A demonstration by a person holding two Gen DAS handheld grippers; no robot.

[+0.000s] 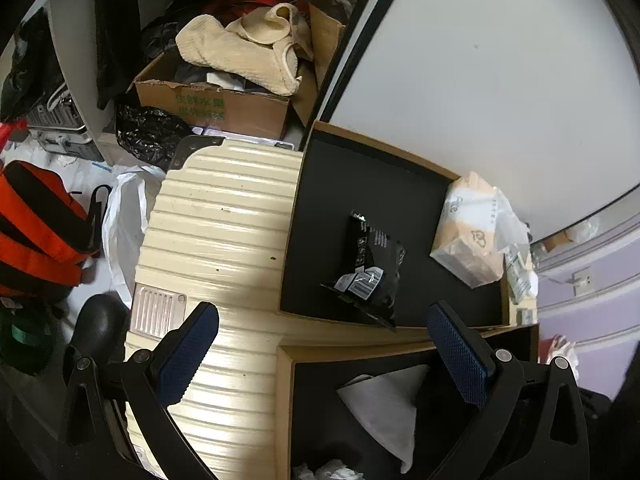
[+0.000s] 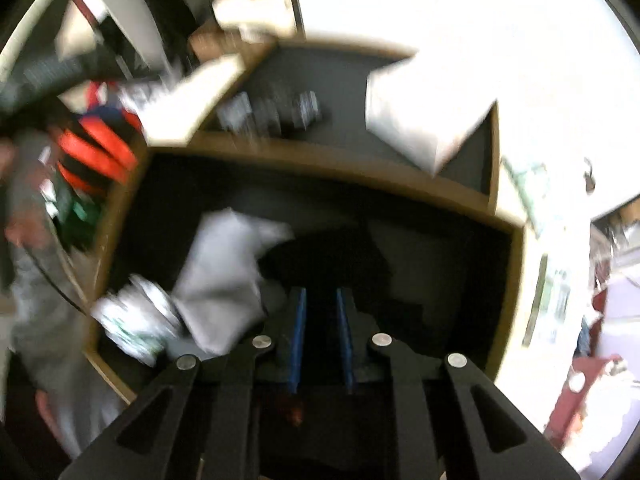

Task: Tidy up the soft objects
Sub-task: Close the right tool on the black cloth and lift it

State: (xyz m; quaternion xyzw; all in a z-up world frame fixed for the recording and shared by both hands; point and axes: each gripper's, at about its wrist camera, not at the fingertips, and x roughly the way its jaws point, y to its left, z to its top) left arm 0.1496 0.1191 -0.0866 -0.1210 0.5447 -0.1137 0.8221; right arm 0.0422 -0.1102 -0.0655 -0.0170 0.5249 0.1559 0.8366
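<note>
Two black-lined boxes, my tongs over the nearer one.

My left gripper hangs with its fingers wide apart and nothing between them, above the cream suitcase and the near box, where a grey cloth lies. My right gripper has its blue pads drawn together; whether dark fabric sits between them, I cannot tell.

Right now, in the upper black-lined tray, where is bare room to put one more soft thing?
Upper black-lined tray: its left half is bare, between the cream ribbed suitcase and the black foil pouch. The right side is crowded by the wrapped tissue pack.
</note>
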